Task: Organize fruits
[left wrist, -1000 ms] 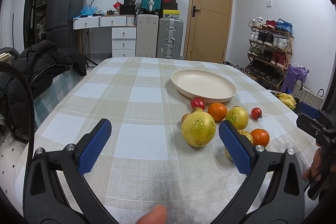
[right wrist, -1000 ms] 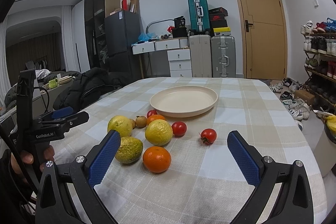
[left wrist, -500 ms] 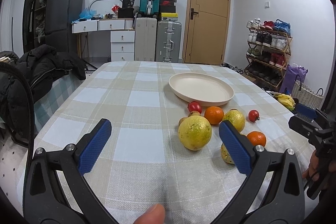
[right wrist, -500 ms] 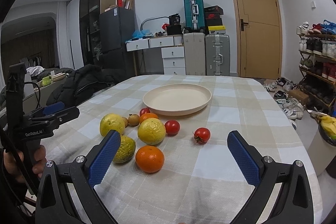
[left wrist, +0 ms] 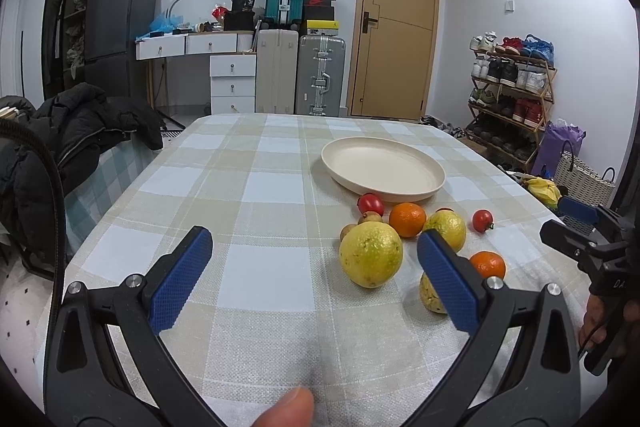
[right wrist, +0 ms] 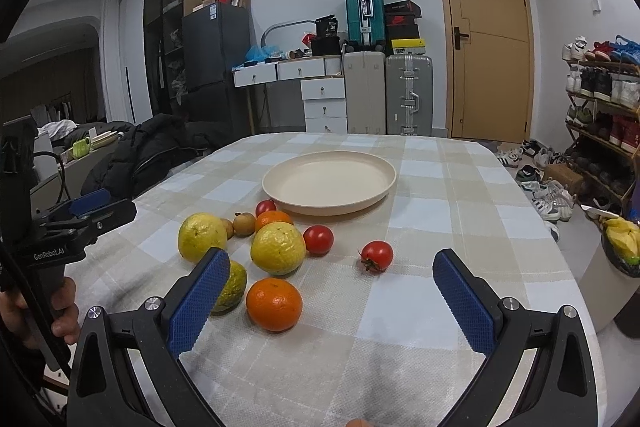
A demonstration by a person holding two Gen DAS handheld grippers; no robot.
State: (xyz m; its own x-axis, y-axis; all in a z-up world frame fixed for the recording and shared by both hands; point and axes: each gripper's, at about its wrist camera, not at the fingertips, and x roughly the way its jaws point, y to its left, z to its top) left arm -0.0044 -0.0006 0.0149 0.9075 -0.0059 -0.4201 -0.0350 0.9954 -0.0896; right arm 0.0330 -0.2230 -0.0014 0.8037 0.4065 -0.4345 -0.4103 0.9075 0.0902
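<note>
A cream plate [left wrist: 383,171] [right wrist: 329,181] sits empty on the checked tablecloth. In front of it lie several fruits: a big yellow citrus [left wrist: 371,254] [right wrist: 202,236], a second yellow one [right wrist: 278,247], oranges [right wrist: 274,303] [left wrist: 407,219], tomatoes [right wrist: 376,255] [right wrist: 318,239] and small brown fruits [right wrist: 244,223]. My left gripper [left wrist: 314,279] is open and empty, above the table just short of the big yellow citrus. My right gripper [right wrist: 330,301] is open and empty, with the near orange between its fingers' lines. A greenish fruit [right wrist: 232,289] is partly hidden behind the right gripper's left finger.
A black jacket [left wrist: 80,131] hangs over a chair at the table's left. Suitcases [left wrist: 320,79] and a door stand behind. A shoe rack [left wrist: 512,95] and a basket [left wrist: 584,179] stand to the right of the table.
Both grippers have drawn back and up slightly from the fruits; the fruits appear lower and farther left in the right wrist view. Nothing was grasped; both stay open.
</note>
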